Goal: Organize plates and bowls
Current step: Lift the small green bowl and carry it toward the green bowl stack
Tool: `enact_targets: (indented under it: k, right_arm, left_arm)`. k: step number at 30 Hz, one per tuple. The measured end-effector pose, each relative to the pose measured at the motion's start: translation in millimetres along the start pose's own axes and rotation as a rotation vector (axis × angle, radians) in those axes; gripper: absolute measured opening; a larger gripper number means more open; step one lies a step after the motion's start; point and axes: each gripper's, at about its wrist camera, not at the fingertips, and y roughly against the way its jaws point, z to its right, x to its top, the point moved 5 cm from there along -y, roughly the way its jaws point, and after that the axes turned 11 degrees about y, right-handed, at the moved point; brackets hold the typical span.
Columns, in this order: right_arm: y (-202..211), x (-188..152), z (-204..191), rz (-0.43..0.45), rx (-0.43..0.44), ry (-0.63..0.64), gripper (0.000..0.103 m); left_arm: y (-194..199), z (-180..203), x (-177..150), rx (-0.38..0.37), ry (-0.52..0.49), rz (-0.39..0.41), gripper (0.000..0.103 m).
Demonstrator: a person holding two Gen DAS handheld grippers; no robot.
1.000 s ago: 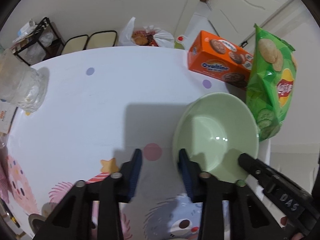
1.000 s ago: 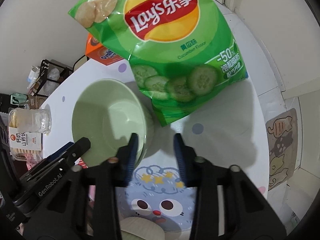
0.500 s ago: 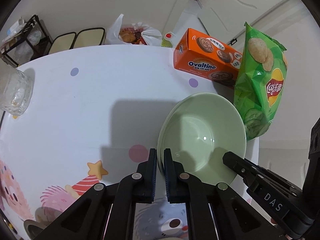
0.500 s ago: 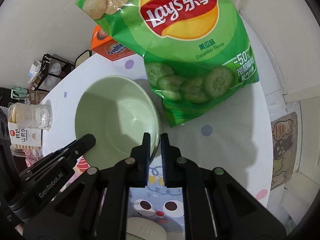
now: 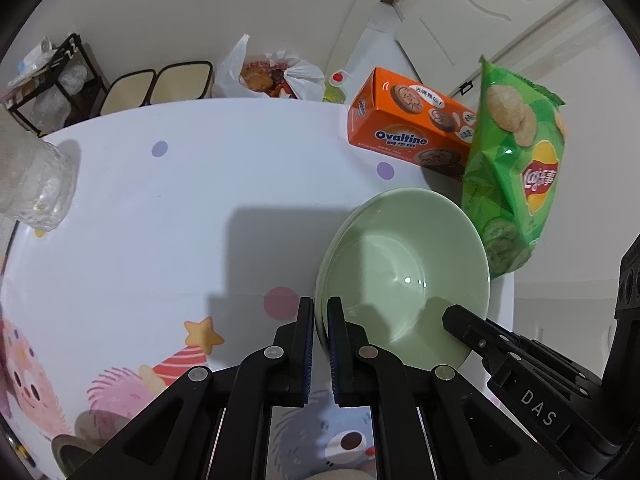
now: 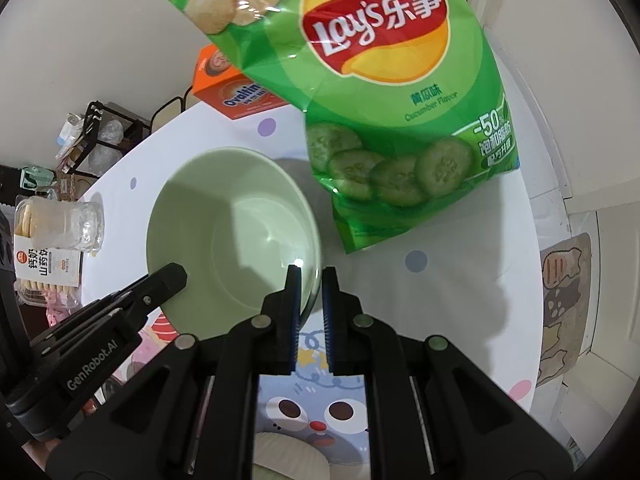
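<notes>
A pale green bowl (image 5: 404, 272) sits near the right side of the white round table (image 5: 168, 216). It also shows in the right wrist view (image 6: 232, 224). My left gripper (image 5: 319, 312) is shut on the bowl's near-left rim. My right gripper (image 6: 309, 280) is shut on the bowl's opposite rim, on the chips side. Each gripper shows in the other's view, the right one (image 5: 472, 328) and the left one (image 6: 168, 280). The bowl looks slightly raised from the table.
A green Lay's chips bag (image 6: 380, 100) stands right behind the bowl, with an orange Ovaltine box (image 5: 412, 132) beside it. A clear cracker pack (image 6: 52, 232) stands at the table's left. Pale rounded dishware (image 6: 288, 456) shows at the bottom edge. Chairs and a rack stand beyond the table.
Both grippers closed from open onto the bowl's rim, one on each side. The bowl has risen slightly since they closed.
</notes>
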Motion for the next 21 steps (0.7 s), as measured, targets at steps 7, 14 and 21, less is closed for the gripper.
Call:
enact_targets:
  k: [7,14,21]
  right_arm:
    - [19.5,-10.0,-12.7,0.029,0.011,0.03,0.012]
    - [40.2,-34.1,-27.3,0.047,0.016,0.072,0.012]
    - [61.3,-62.0,-46.3,0.07,0.022,0.114,0.012]
  left_arm:
    - [23.0,-9.0,-16.7,-0.01,0.031,0.013,0.006]
    - [51.0,-14.3,-46.0,-0.009,0.048,0.043,0.006]
    - [85.7,-24.0,-76.9,-0.014,0.057,0.083,0.006]
